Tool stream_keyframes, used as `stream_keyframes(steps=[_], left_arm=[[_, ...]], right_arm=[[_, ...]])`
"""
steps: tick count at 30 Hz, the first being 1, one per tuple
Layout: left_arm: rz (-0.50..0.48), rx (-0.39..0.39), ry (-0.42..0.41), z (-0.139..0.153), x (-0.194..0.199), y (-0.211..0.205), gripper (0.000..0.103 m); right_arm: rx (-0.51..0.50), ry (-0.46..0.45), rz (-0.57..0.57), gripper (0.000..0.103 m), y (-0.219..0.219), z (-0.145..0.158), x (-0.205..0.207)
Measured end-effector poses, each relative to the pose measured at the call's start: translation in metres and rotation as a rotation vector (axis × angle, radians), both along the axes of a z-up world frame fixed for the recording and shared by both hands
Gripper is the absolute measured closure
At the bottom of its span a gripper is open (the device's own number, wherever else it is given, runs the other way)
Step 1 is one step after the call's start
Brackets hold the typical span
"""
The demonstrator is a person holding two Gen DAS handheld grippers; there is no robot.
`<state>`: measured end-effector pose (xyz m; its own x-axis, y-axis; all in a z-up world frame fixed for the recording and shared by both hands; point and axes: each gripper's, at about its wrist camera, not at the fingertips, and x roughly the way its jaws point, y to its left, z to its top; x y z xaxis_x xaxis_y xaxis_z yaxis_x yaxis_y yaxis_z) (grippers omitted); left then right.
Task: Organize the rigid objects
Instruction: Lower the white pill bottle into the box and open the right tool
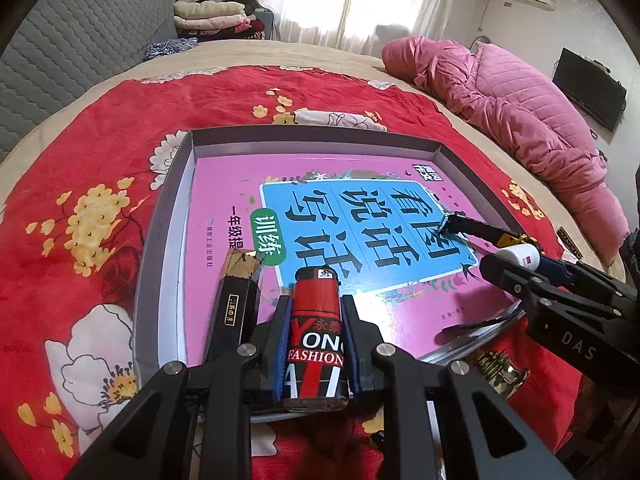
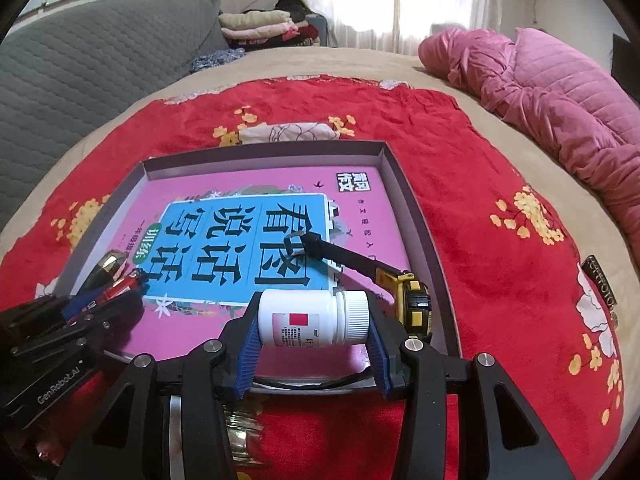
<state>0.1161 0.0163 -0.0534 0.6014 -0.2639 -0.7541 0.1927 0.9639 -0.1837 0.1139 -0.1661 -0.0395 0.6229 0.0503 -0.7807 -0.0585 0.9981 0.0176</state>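
A shallow grey box (image 1: pixel 168 216) (image 2: pixel 416 216) lies on the red flowered cloth with a pink book (image 1: pixel 224 184) (image 2: pixel 192 188) flat inside. My left gripper (image 1: pixel 314 308) (image 2: pixel 120 292) is shut on a red and black lighter (image 1: pixel 315 320) over the box's near edge. A black and gold box (image 1: pixel 236 300) stands just left of it. My right gripper (image 2: pixel 314 320) (image 1: pixel 520 264) is shut on a white pill bottle (image 2: pixel 312 318) (image 1: pixel 520 254), lying sideways, over the box's near right part. A yellow tape measure (image 2: pixel 414 300) (image 1: pixel 508 238) with its black strap lies on the book.
A gold and glass object (image 1: pixel 500 368) (image 2: pixel 240 428) lies on the cloth in front of the box. A pink quilted jacket (image 1: pixel 520 112) (image 2: pixel 560 92) lies on the bed at right. A small dark tag (image 2: pixel 602 284) rests on the cloth at right. Folded clothes (image 1: pixel 216 20) are stacked at the back.
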Motion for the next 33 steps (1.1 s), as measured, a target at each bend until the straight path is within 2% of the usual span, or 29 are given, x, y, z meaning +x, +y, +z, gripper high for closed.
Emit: stream_keyframes(steps=[10,15,33], left_arm=[[-0.001,-0.001,0.001,0.000,0.000,0.000,0.080],[0.000,0.000,0.001,0.000,0.000,0.000,0.080],[0.003,0.001,0.015,-0.002,0.001,0.001,0.079]], right_arm=[[-0.043,0.064,-0.005,0.056,0.006,-0.008,0.010],[-0.109,0.101,0.009,0.056,0.011,-0.014,0.015],[-0.123,0.134,0.001,0.055,0.013,-0.015,0.018]])
